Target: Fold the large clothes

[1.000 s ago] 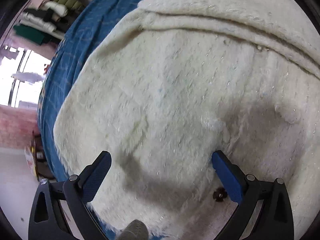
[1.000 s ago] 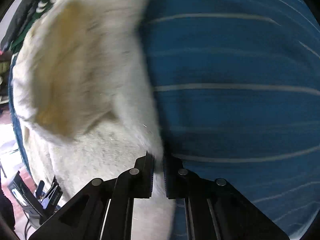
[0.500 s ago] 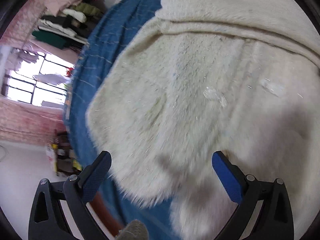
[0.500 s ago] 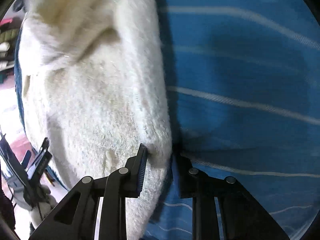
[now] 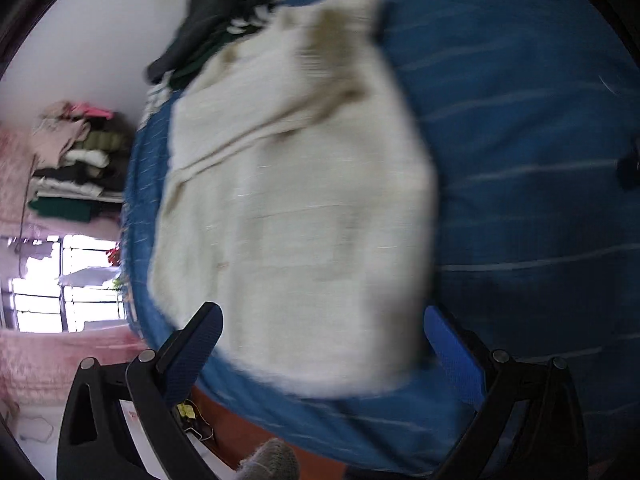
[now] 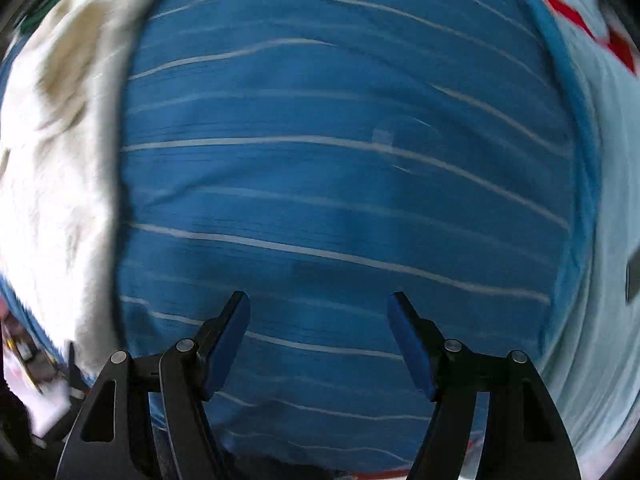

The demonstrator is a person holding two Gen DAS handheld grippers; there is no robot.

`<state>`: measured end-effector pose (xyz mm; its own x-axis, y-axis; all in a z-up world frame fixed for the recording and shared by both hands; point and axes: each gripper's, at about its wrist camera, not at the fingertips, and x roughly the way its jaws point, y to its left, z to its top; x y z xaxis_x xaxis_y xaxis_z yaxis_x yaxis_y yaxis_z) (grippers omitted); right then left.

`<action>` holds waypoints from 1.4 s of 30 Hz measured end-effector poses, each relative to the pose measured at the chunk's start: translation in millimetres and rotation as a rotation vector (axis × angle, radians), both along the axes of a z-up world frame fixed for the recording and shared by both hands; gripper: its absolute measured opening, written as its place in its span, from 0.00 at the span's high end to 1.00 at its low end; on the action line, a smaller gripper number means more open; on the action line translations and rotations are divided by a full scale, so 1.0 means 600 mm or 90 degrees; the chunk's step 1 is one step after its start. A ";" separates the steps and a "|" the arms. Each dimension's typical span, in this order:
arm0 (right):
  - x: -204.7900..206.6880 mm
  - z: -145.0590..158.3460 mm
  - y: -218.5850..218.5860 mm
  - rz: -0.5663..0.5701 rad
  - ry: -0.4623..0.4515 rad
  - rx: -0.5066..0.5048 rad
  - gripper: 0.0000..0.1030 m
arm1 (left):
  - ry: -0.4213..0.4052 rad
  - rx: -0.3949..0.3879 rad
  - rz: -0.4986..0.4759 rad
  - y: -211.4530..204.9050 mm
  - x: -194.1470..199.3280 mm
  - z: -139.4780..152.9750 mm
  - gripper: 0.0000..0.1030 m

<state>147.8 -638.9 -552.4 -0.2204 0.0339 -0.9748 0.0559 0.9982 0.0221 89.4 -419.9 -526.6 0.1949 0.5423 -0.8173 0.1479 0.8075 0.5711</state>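
Blue striped bedding fills most of what you see from both wrists, its thin pale lines running across the bed. On it lies the cream garment, a fuzzy knit folded into a rough block, with a tan-lined flap showing at its far end. From your left wrist it sits dead ahead, reaching toward the near edge of the bed; from your right wrist it lies off to the left, apart from the fingers. Beyond its far end you have a heap of dark clothes, and a shelf of stacked clothes stands against the wall at left, above a bright window. A pale blue cloth with red patches borders the bedding on the right.

Your left gripper is spread wide and grips nothing, the garment's near end showing between its fingers. Your right gripper is also spread wide, over bare bedding.
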 end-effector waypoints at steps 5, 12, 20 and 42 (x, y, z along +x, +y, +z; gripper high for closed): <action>-0.002 0.005 -0.038 -0.026 -0.008 -0.002 0.29 | 0.030 0.061 0.016 0.014 0.027 -0.083 0.00; 0.081 0.001 0.010 -0.002 -0.056 0.106 0.29 | -0.032 0.057 0.073 0.122 0.061 -0.071 0.60; 0.238 0.004 0.152 -0.076 -0.181 0.478 0.07 | -0.122 -0.082 0.125 0.201 0.072 0.045 0.90; 0.403 0.217 0.655 0.012 -0.138 0.297 0.77 | -0.149 -0.393 0.246 0.545 0.075 0.203 0.88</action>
<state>389.4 -245.6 -422.2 -0.0195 0.4748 -0.8799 -0.0170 0.8798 0.4751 134.5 -93.1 -404.7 0.2898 0.0656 -0.9549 -0.2798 0.9599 -0.0190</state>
